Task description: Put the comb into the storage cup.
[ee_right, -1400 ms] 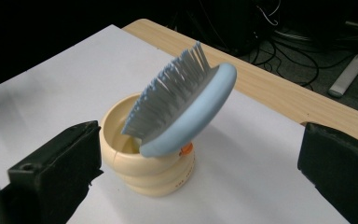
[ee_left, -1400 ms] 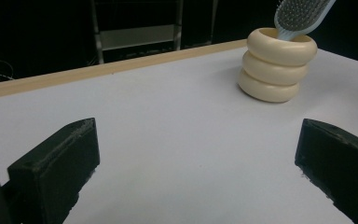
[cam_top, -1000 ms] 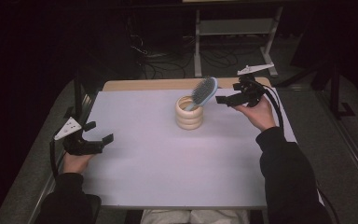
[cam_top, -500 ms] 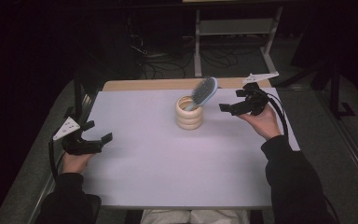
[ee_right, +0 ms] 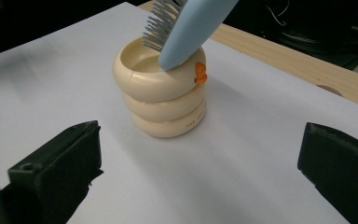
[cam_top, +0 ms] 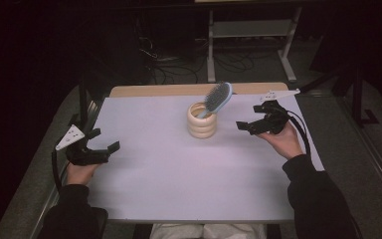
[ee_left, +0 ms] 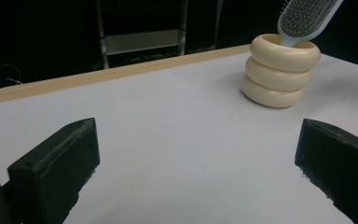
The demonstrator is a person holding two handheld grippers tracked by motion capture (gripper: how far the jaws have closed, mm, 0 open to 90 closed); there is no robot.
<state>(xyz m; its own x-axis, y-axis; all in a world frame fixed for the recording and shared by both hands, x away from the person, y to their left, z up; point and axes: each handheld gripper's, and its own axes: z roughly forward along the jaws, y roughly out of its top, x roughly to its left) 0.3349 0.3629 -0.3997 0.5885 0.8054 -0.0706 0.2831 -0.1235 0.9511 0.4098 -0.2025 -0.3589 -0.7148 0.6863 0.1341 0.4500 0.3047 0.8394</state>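
1. The holder (cam_top: 202, 120) is a cream cup built like three stacked rings, standing upright on the white table (cam_top: 179, 184), toward its far middle. A small orange mark sits on the top ring in the right gripper view.
2. A light blue hairbrush (cam_top: 218, 97) stands in the holder, handle down, its bristled head leaning out over the rim, toward the person's right in the high view.
3. The right gripper (cam_top: 246, 125) hangs just beside the holder on its right. Its jaws are spread wide and pinch nothing. In the right gripper view the holder lies ahead of the jaws, nearer the view's left jaw.
4. The left gripper (cam_top: 104, 143) rests near the table's left edge, well apart from the holder. Its jaws are spread wide and hold nothing.
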